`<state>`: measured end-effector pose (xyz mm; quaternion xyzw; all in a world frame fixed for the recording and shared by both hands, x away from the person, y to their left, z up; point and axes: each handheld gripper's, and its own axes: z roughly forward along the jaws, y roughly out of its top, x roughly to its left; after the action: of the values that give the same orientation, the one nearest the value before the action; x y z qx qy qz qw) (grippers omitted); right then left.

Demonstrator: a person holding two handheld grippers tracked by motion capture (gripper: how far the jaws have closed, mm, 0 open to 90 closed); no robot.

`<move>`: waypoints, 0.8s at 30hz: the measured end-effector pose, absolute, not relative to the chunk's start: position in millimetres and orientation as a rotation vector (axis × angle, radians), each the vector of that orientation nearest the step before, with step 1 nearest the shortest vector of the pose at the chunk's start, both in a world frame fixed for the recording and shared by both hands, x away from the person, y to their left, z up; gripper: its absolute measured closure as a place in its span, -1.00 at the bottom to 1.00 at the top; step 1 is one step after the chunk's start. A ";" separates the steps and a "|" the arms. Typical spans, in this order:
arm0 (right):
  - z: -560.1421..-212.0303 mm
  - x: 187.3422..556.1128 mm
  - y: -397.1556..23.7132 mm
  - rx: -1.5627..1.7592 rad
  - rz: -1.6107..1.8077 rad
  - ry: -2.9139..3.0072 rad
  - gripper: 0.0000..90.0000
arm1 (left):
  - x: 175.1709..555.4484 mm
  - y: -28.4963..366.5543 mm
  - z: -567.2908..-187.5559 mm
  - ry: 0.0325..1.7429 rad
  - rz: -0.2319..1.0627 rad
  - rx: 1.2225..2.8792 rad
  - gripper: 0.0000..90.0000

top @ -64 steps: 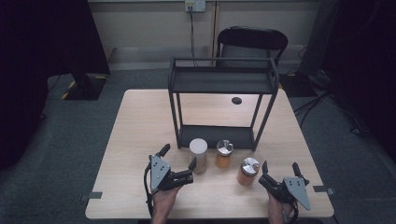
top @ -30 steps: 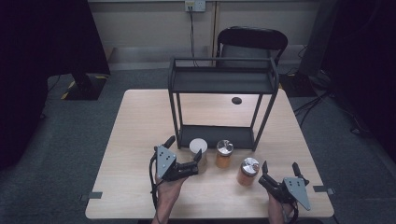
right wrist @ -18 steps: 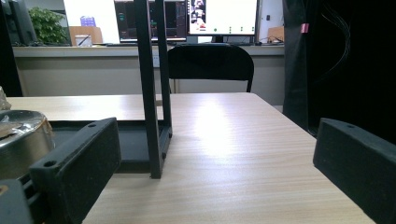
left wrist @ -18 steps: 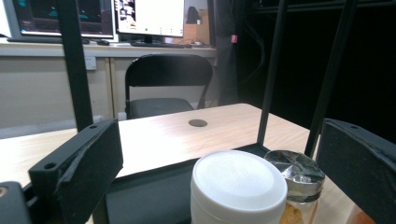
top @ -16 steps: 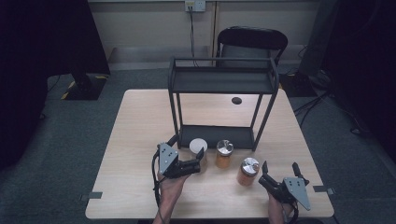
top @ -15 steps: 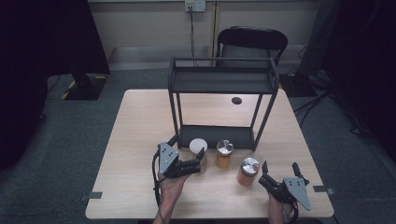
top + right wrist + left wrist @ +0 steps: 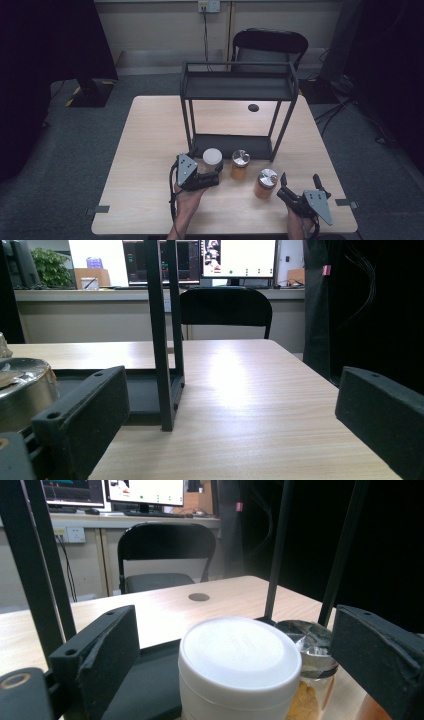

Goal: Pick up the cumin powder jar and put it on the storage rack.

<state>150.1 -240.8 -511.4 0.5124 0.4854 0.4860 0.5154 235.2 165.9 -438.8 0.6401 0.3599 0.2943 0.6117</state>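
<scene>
A white-lidded jar (image 7: 212, 156) stands on the table just in front of the black rack's bottom shelf. My left gripper (image 7: 209, 168) reaches around it from the near side. In the left gripper view the jar (image 7: 239, 662) sits between the two black jaws with a gap on each side. The jaws have just been closing on it, but the pads do not touch it. To the jar's right stand two orange jars with silver lids (image 7: 240, 164) (image 7: 265, 183). My right gripper (image 7: 299, 178) rests open near the front right edge, with nothing between its jaws (image 7: 235, 377).
A black two-tier metal rack (image 7: 237, 85) takes up the middle of the table (image 7: 150, 150); its post (image 7: 162, 340) rises close ahead in the right gripper view. A small dark hole (image 7: 253, 107) lies under the rack. A black chair (image 7: 270, 45) stands behind the table.
My left gripper has moved forward and to the right until its jaws straddle the white-lidded jar. The right gripper and the orange jars have stayed put.
</scene>
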 end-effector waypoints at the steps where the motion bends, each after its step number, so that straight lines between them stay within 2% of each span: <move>1: -511.4 150.1 -240.9 1.231 1.168 1.166 -1.00 | 235.4 165.6 -439.6 0.831 0.679 1.478 -0.87; 9: -511.3 150.1 -240.9 1.232 1.168 1.166 -1.00 | 237.4 163.9 -444.8 0.858 0.663 1.487 -0.81; 17: -511.5 150.0 -241.0 1.231 1.170 1.165 -1.00 | 238.9 161.6 -447.3 0.857 0.662 1.523 -0.59; 24: -511.5 150.0 -240.9 1.231 1.169 1.166 -1.00 | 241.5 157.8 -449.3 0.873 0.646 1.554 -0.49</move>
<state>150.0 -240.9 -511.5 0.5122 0.4852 0.4867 0.5151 241.5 157.8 -449.3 0.6656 0.3740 0.2769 0.5835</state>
